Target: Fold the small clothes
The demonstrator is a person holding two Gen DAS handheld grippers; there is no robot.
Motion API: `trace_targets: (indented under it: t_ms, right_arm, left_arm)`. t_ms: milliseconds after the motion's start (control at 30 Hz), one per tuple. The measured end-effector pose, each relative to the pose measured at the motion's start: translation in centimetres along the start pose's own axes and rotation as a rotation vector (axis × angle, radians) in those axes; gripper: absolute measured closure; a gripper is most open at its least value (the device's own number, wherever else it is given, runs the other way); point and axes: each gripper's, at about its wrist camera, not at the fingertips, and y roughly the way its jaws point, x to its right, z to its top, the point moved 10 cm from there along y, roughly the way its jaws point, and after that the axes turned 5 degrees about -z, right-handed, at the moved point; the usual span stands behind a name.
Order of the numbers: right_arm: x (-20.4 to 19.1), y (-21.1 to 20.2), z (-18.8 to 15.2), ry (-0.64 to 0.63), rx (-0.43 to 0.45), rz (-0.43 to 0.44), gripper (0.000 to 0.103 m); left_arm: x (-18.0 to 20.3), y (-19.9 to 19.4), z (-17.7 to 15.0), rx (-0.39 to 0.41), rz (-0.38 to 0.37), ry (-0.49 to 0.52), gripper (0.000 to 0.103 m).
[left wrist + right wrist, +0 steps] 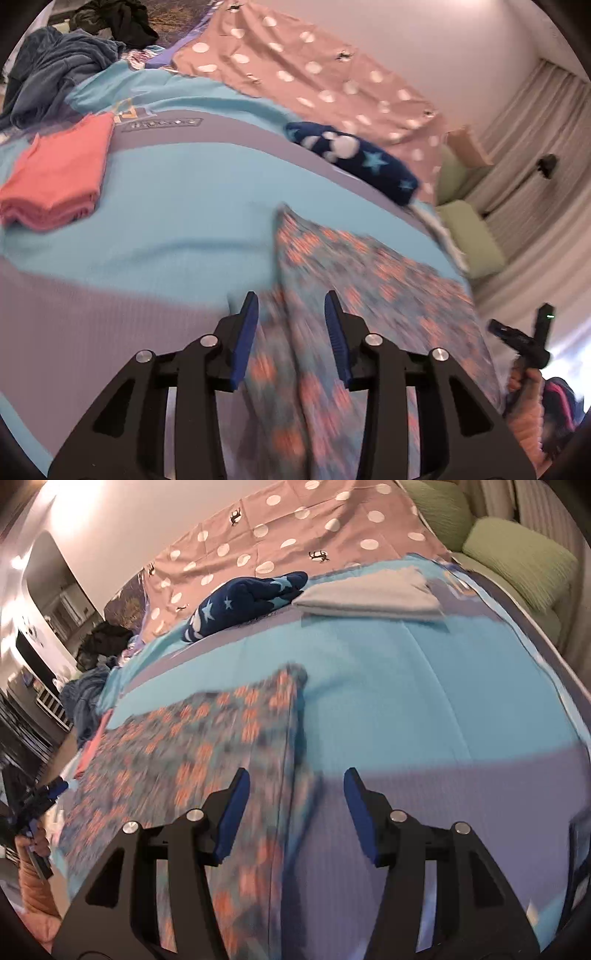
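Observation:
A small blue garment with orange flower print [354,280] lies spread on the blue bedspread [177,206]; it also shows in the right wrist view [207,738], blurred in both. My left gripper [291,306] is open, its jaws either side of the garment's left edge. My right gripper [295,786] is open over the garment's right edge. A folded pink garment [59,173] lies at the left. A folded grey garment [369,598] lies at the far right of the bed. The right gripper also shows in the left wrist view [524,339].
A dark blue star-print bundle [354,158] [243,598] sits behind the garment. A pink dotted sheet [306,70] covers the bed's far side. A pile of dark clothes [55,66] lies far left. Green cushions [517,565] flank the bed's right edge.

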Motion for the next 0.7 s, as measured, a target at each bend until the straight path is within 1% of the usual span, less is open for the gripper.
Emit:
trace_targets:
  t_ms: [67,100,200,233,300,400,467,500,533,567,600,633,667,700]
  right_arm:
    - [0.0,-1.1,-1.9,0.005,-0.009,-0.002,0.049]
    - [-0.1,-1.8,-3.2,0.000,-0.020,0.002,0.049]
    - [-1.5,-3.1,-5.3,-0.044,-0.036,0.020,0.049]
    - [-1.9,-3.4,-5.7,-0.055,-0.037,0.026,0.049]
    - [-2.7,-4.3,-6.7,-0.075,-0.040,0.044,0.049]
    - [-3.3,-4.8,-7.9,-0.087,-0.050,0.051,0.049]
    - [-3.5,-4.9,-8.4,-0.078,-0.054,0.056,0.049]
    - [-3.6,-4.9,-8.8,-0.066,-0.055,0.067,0.049]
    - [-3.5,-4.9,-8.9,-0.062,-0.055,0.074,0.049]
    - [-3.6,-4.8,-9.3,-0.060,-0.056,0.074,0.049]
    - [-3.7,-4.8,-9.6,-0.059,-0.058,0.066,0.049]
    - [-3.6,-4.7,-9.8,-0.056,-0.062,0.057,0.052]
    - [-3.5,-4.7,-9.9,-0.049,-0.062,0.051,0.057]
    - [-3.3,-4.9,-10.0,-0.033,-0.058,0.040,0.067]
  left_arm:
    - [0.8,-1.7,-2.4,-0.034,-0.055,0.005,0.065]
    - [1.2,-2.0,-3.2,-0.051,-0.063,0.005,0.065]
    - [1.3,-3.0,-6.6,-0.121,-0.049,0.025,0.065]
    - [1.3,-3.2,-7.3,-0.132,-0.050,0.027,0.065]
    - [1.7,-3.9,-8.6,-0.145,-0.062,0.033,0.065]
    - [2.7,-4.8,-9.8,-0.144,-0.074,0.078,0.065]
    - [3.4,-4.9,-10.5,-0.148,-0.086,0.100,0.065]
    - [3.5,-4.6,-10.8,-0.153,-0.078,0.112,0.065]
    - [3.5,-4.4,-11.0,-0.157,-0.062,0.120,0.067]
    - [3.2,-3.9,-11.2,-0.162,-0.024,0.129,0.084]
    - [2.5,-3.5,-11.3,-0.165,0.015,0.115,0.098]
    - [1.8,-3.3,-11.3,-0.168,0.038,0.077,0.101]
    - [1.4,-3.3,-11.3,-0.161,0.029,0.014,0.101]
    - [1.4,-3.6,-11.2,-0.151,0.026,-0.001,0.101]
